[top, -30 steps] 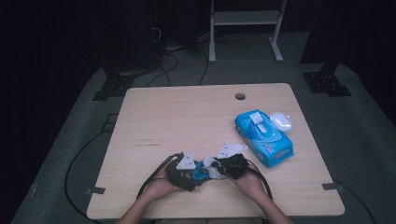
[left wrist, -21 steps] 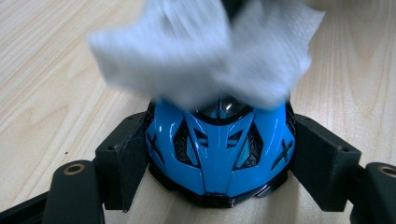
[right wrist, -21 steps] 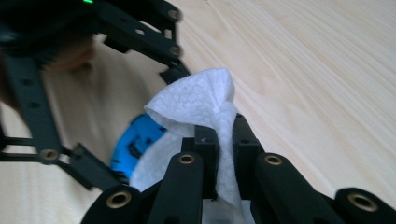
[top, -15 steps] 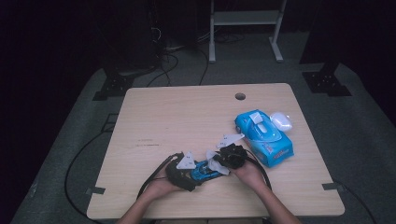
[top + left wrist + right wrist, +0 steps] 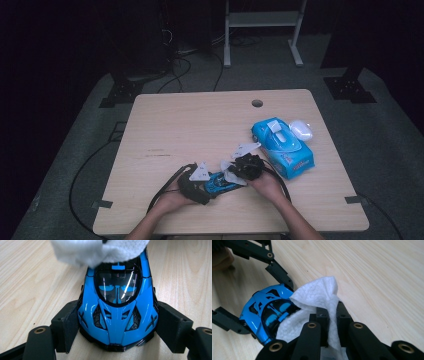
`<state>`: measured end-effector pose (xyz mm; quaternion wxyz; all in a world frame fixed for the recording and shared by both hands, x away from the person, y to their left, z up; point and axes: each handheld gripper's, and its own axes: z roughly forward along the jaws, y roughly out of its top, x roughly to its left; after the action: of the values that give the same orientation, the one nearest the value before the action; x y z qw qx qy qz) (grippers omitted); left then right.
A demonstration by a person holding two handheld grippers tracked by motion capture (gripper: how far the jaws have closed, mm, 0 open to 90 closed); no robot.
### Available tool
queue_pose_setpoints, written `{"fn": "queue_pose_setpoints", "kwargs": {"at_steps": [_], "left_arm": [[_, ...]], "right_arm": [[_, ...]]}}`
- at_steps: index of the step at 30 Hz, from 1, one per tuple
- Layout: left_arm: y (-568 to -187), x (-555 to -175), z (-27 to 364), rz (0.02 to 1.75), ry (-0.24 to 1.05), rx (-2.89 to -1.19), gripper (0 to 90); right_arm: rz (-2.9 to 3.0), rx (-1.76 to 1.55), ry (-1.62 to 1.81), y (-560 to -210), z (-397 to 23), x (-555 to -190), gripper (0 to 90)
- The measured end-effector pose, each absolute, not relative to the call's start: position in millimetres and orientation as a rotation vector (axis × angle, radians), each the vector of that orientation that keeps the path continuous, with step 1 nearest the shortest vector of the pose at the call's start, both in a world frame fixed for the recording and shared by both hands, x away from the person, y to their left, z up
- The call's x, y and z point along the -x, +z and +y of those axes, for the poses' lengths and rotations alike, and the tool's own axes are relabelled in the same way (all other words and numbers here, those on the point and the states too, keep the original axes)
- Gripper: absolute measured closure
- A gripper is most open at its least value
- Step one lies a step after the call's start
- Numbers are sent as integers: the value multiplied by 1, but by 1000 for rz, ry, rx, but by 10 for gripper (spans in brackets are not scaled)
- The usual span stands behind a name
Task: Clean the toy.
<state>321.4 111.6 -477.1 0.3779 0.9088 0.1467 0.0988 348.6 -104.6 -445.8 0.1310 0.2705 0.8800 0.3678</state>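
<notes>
The left gripper (image 5: 115, 325) clamps a blue toy car (image 5: 117, 312) by its nose. The right gripper (image 5: 331, 315), pinching a white wipe (image 5: 317, 293), presses it on the car's rear, just ahead of the left jaws.

A pale wooden table (image 5: 200, 125) stands on grey carpet (image 5: 380, 130), the dim room beyond perhaps holding a white stand (image 5: 262, 20).

No legible text, brand or number anywhere. Print on the blue wipes pack (image 5: 282, 148), right of the toy car (image 5: 220, 183), too small to read. Two X-shaped marks on the car's bodywork.
</notes>
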Motion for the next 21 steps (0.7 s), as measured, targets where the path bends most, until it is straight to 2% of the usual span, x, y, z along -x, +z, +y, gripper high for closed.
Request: {"fn": "queue_pose_setpoints", "kwargs": {"at_steps": [4,10,17,21], "left_arm": [[-477,-321,112,383,252,-2318,254],[-477,-321,111,375,253,-2318,253],[-478,-321,112,382,248,-2313,254],[-478,-322,112,376,247,-2314,254]], "right_arm": [[2577,-722,1128,-449,-88,-345,840],[2562,-792,1081,-447,-105,-353,840],[2598,-698,1141,-449,-84,-345,840],[2574,-766,1091,-447,-96,-349,841]]}}
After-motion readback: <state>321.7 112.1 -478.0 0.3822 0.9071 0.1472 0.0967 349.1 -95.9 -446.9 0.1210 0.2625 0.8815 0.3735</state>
